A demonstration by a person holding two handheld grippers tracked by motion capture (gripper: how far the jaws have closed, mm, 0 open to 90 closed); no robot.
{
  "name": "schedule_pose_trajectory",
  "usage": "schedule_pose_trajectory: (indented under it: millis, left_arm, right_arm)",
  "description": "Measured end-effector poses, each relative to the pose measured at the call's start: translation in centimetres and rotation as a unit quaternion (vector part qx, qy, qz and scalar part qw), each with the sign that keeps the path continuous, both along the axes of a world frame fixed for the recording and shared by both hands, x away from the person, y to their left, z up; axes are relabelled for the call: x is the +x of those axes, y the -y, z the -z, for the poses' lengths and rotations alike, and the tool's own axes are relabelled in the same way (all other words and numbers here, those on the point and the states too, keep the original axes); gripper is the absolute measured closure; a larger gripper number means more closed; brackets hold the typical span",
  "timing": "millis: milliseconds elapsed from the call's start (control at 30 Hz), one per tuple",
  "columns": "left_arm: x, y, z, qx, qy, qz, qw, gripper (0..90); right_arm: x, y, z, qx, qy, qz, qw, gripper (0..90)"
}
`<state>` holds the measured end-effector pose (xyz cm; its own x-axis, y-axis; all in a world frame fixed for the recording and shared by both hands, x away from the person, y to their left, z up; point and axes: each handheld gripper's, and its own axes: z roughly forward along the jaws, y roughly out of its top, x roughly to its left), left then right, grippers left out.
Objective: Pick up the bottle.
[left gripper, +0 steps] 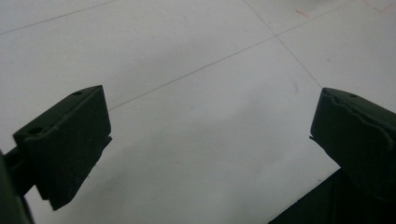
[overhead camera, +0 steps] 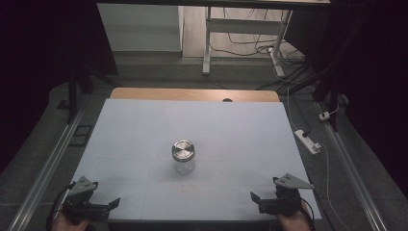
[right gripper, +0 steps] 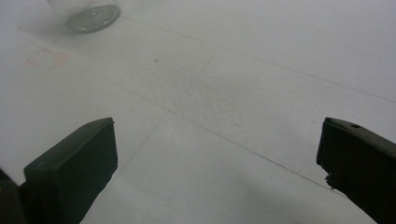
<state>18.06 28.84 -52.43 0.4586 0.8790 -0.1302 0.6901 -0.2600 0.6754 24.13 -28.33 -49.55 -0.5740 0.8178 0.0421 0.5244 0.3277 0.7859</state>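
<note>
Two grippers sit at the near edge of my table (overhead camera: pixel 144 120), both with jaws spread wide and nothing between them; the left gripper (overhead camera: pixel 114 204) is at the near left corner, the right gripper (overhead camera: pixel 254 197) at the near right, well apart from each other; of the hands I see only slivers, cut off by the bottom of the high view. Between them, farther up the white surface and roughly central, stands a clear glass jar (overhead camera: pixel 184 156) with a round brushed-metal lid (overhead camera: pixel 183 149); the lid is on; the glass body below it is faint against the white top and I cannot make out any contents. From the left gripper view I get its two black jaws over bare white board crossed by thin seam lines; a dark wedge at the lower right looks like the table's edge, though I cannot be sure. From the right gripper view the jar (right gripper: pixel 88 14) sits at the top left, cut off by the frame, blurred, only its base and lower wall legible; it is well clear of that gripper's jaws; a faint reddish smudge (right gripper: pixel 46 58) marks the board just near it. Dark surroundings swallow both sides of the high view.
</note>
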Motion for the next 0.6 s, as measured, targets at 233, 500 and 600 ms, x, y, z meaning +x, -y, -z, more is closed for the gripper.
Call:
schedule_pose_trajectory:
  millis: [233, 500, 600]
  left_arm:
    - [0.05, -0.28, 0.05, -0.016, -0.008, 0.002, 0.9998, 0.0]
    - [0.11, 0.0, 0.07, -0.006, -0.013, 0.009, 0.9999, 0.0]
    - [0.13, -0.03, 0.07, -0.008, -0.014, 0.008, 0.9998, 0.0]
  right_arm:
    - [0.1, -0.13, -0.02, 0.003, -0.006, -0.009, 0.9999, 0.0]
    - [0.11, -0.13, -0.05, 0.016, -0.01, -0.019, 0.9997, 0.0]
    - [0.13, -0.2, -0.02, 0.014, -0.012, -0.021, 0.9996, 0.0]
